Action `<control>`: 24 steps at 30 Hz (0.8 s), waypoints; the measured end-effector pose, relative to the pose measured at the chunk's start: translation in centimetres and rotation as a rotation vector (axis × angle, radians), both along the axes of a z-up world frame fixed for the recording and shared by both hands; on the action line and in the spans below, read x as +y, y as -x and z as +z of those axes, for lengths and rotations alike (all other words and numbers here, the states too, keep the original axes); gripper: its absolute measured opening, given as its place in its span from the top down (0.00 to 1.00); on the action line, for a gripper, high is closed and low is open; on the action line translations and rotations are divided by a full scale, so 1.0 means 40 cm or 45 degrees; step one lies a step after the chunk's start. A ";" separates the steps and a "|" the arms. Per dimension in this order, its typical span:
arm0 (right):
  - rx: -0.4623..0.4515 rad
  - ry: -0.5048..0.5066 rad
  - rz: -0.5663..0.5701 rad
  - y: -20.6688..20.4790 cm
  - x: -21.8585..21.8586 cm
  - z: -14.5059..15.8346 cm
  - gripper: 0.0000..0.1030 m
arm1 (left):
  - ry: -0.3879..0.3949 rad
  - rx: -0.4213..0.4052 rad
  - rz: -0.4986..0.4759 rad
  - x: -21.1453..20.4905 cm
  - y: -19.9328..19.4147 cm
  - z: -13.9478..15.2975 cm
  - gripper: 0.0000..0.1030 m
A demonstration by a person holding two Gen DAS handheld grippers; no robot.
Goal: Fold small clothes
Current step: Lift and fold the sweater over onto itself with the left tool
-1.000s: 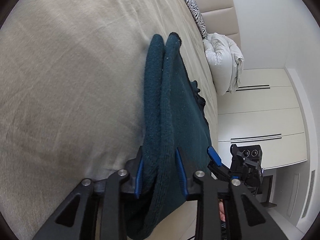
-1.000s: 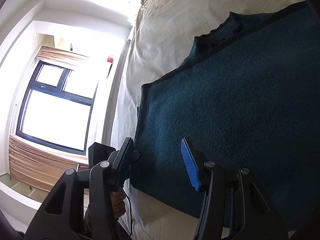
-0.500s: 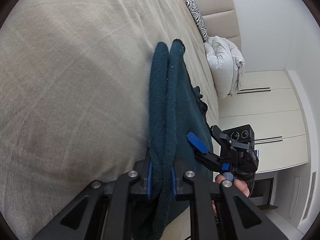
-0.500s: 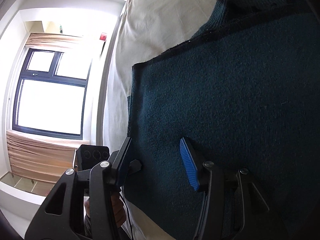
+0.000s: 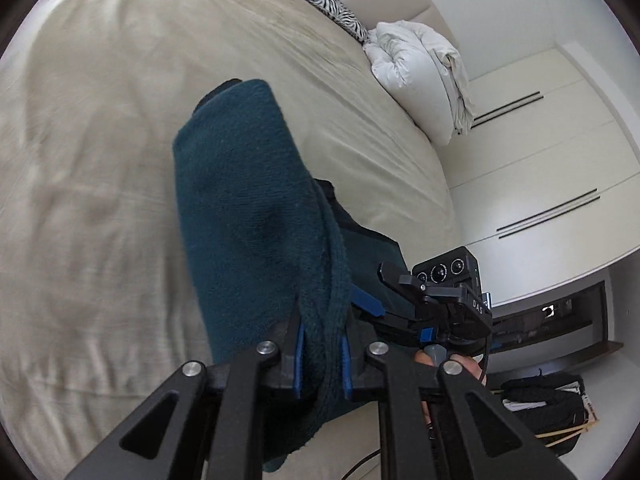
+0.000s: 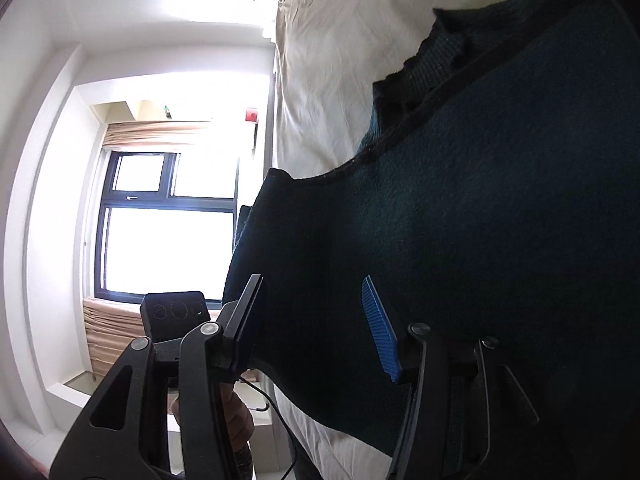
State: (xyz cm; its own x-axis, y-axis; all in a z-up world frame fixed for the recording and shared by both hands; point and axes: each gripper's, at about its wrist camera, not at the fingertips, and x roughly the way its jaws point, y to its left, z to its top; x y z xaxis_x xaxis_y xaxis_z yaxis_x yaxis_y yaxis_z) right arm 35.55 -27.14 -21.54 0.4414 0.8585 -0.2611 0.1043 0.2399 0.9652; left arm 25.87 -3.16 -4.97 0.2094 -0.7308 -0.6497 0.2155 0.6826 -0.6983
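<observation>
In the left wrist view, a dark teal knitted garment (image 5: pixel 248 216) runs lengthwise away from the camera, up and slightly left over the beige bedsheet (image 5: pixel 88 168), its far rounded end lifted off the sheet. The left gripper (image 5: pixel 323 354) points forward and downward, and its jaws, having just been closing, stand narrow and pinch a bunched double edge of the knit between the blue pads (image 5: pixel 299 360). The right gripper (image 5: pixel 376 304) shows just beside it, to the right. In the right wrist view, the garment (image 6: pixel 480 220) spreads across the sheet (image 6: pixel 328 60), its bound edge slanting from lower left to upper right. The right gripper (image 6: pixel 316 320) is held nearly level, jaws half apart, with the knit behind and between them but not squeezed by either pad.
</observation>
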 end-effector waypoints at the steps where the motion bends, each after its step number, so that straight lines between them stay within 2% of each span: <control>1: -0.005 -0.019 -0.028 0.016 -0.045 0.000 0.52 | -0.010 -0.004 -0.023 -0.051 0.003 0.004 0.86; 5: 0.015 -0.087 -0.153 0.083 -0.217 -0.029 0.44 | -0.059 0.002 -0.126 -0.259 0.034 -0.026 0.86; 8: 0.047 -0.123 -0.203 0.127 -0.301 -0.063 0.42 | -0.106 0.050 -0.181 -0.366 0.078 -0.093 0.85; 11: 0.037 -0.144 -0.188 0.149 -0.338 -0.073 0.43 | -0.152 0.054 -0.212 -0.420 0.116 -0.152 0.84; 13: 0.032 -0.130 -0.176 0.153 -0.349 -0.071 0.43 | -0.164 0.004 -0.208 -0.427 0.131 -0.154 0.84; 15: 0.038 -0.101 -0.161 0.147 -0.352 -0.068 0.43 | -0.147 0.002 -0.192 -0.415 0.133 -0.147 0.83; 18: 0.052 -0.047 -0.134 0.130 -0.337 -0.063 0.43 | -0.074 0.019 -0.203 -0.394 0.134 -0.141 0.64; 20: 0.076 0.008 -0.104 0.121 -0.328 -0.058 0.45 | -0.045 0.008 -0.192 -0.386 0.146 -0.130 0.42; 22: 0.097 0.058 -0.075 0.111 -0.303 -0.052 0.45 | -0.036 -0.026 -0.202 -0.378 0.165 -0.116 0.34; 24: 0.127 0.102 -0.054 0.116 -0.293 -0.046 0.51 | -0.030 -0.043 -0.200 -0.368 0.184 -0.103 0.34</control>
